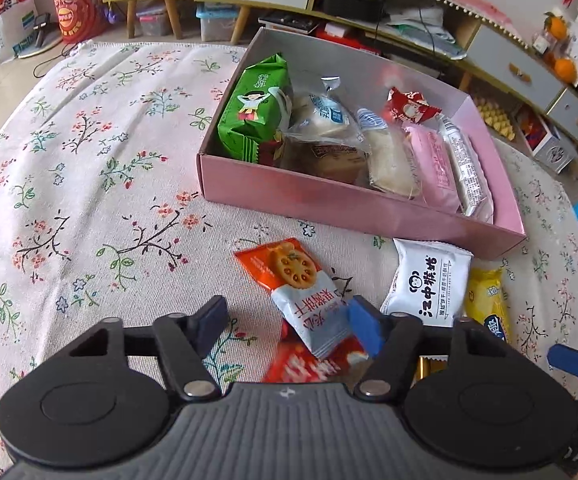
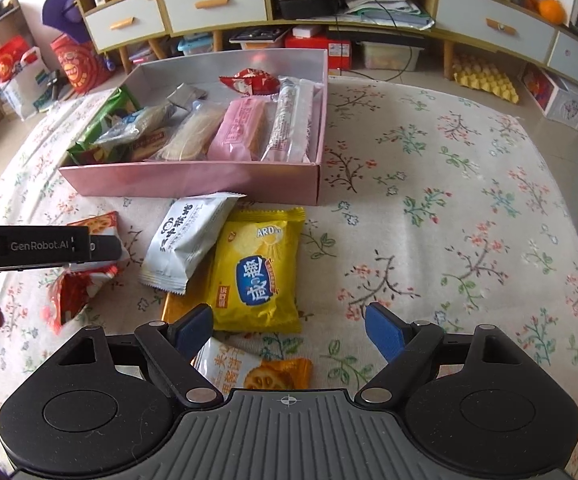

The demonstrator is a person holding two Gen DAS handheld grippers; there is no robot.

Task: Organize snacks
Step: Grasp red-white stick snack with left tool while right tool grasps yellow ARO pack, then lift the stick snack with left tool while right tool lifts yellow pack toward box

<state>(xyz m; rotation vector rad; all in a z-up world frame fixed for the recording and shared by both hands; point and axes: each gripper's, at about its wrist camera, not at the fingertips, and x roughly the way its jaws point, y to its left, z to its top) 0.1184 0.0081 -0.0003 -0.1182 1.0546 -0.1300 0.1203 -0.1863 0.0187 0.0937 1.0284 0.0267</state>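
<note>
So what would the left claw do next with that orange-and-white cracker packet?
Probably close the left gripper on the orange-and-white cracker packet. The packet lies between its open fingers, one pad already at its edge, and the pink box waits just beyond.

- My left camera looks steeply down, close over the table (image 1: 89, 152).
- My right likewise.
- Both share the box (image 1: 329, 204) (image 2: 193, 180), upper middle.
</note>
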